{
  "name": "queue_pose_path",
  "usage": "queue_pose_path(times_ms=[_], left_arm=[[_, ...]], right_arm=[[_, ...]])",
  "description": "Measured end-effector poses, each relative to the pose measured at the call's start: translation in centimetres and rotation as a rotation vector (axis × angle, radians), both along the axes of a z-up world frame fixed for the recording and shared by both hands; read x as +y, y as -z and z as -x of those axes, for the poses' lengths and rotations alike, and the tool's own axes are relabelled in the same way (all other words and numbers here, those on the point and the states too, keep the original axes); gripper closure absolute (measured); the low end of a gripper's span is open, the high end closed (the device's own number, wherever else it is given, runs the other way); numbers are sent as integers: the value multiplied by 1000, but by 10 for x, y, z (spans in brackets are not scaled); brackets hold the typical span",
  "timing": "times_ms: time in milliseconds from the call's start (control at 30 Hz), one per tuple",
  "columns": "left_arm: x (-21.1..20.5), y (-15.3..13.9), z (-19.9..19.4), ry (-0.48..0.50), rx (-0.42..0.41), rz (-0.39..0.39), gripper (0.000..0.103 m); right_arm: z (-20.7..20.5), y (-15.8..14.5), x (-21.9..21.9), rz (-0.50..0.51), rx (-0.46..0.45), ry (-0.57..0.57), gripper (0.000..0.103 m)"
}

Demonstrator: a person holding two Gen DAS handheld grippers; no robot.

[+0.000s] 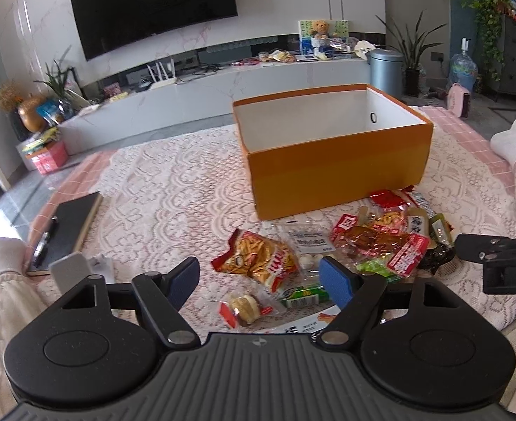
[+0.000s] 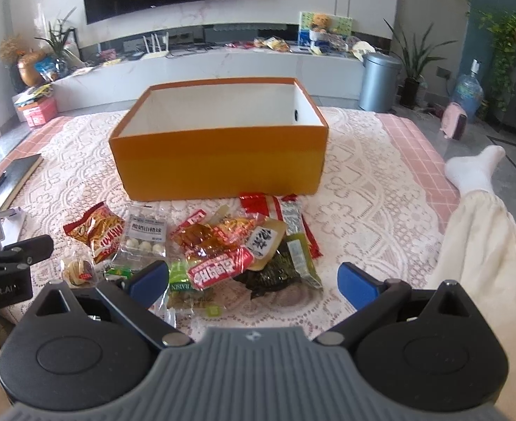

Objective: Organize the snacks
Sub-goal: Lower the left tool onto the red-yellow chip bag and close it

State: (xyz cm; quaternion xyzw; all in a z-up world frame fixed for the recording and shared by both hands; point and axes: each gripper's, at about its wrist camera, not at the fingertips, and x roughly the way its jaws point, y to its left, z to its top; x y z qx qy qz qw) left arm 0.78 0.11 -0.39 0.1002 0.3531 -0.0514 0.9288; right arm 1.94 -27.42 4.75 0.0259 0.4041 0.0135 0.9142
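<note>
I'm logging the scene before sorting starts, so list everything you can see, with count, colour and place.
box: one, orange, white inside, no snacks visible inside, mid-cloth
snack packets: a pile, red, green, clear, before the box
notebook: one, black, left of the cloth
lace cloth: one, white over pink
television: one, black, on the wall
bin: one, grey-blue, behind
left claw: open, blue pads
right claw: open, blue pads
socked feet: white, both sides

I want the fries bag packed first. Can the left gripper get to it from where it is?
Probably yes. The left gripper has its jaws wide open and empty, and the fries bag lies on top of the cloth just ahead of them with nothing over it. Only a green packet lies close beside it.
</note>
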Motion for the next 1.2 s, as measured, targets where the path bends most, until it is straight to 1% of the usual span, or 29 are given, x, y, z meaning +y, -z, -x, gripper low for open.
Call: queue_pose_path(times_ms=[100, 133, 167, 233, 300, 367, 467, 500, 567, 700, 800, 867, 1000, 1133, 1200], left_arm=[[-2, 5, -8, 23, 35, 14, 24], [-4, 9, -11, 37, 49, 15, 32], [-3, 13, -15, 48, 61, 17, 37], [-5, 20, -20, 70, 80, 24, 38], [-6, 27, -25, 83, 102, 38, 38], [-4, 32, -30, 81, 123, 52, 31], [5, 38, -41, 65, 129, 53, 24], [7, 40, -45, 54, 128, 52, 23], [14, 44, -54, 27, 136, 64, 18], [28, 54, -73, -20, 183, 133, 17], [34, 63, -85, -56, 196, 174, 17], [36, 69, -91, -70, 199, 174, 17], [34, 79, -99, -59, 192, 177, 17], [29, 86, -105, -52, 150, 132, 15], [27, 93, -111, -55, 168, 123, 15]], right_arm=[[-4, 6, -2, -6, -21, -12, 4], [-6, 9, -3, -13, -23, -18, 4], [-8, 12, -3, -17, -25, -22, 4], [-12, 19, -3, -14, -24, -27, 5], [-17, 27, -2, -11, -9, -38, 9], [-22, 36, -1, -26, 17, -50, 13], [-29, 47, 1, -56, 40, -74, 13], [-32, 50, 3, -58, 42, -82, 13], [-39, 54, 6, -60, 42, -102, 13], [-55, 63, 13, -75, 45, -146, 13], [-67, 70, 18, -73, 43, -179, 13], [-74, 75, 22, -61, 41, -201, 14], [-84, 88, 26, -48, 63, -228, 16], [-92, 98, 27, -57, 83, -233, 18], [-94, 100, 29, -55, 78, -238, 18]])
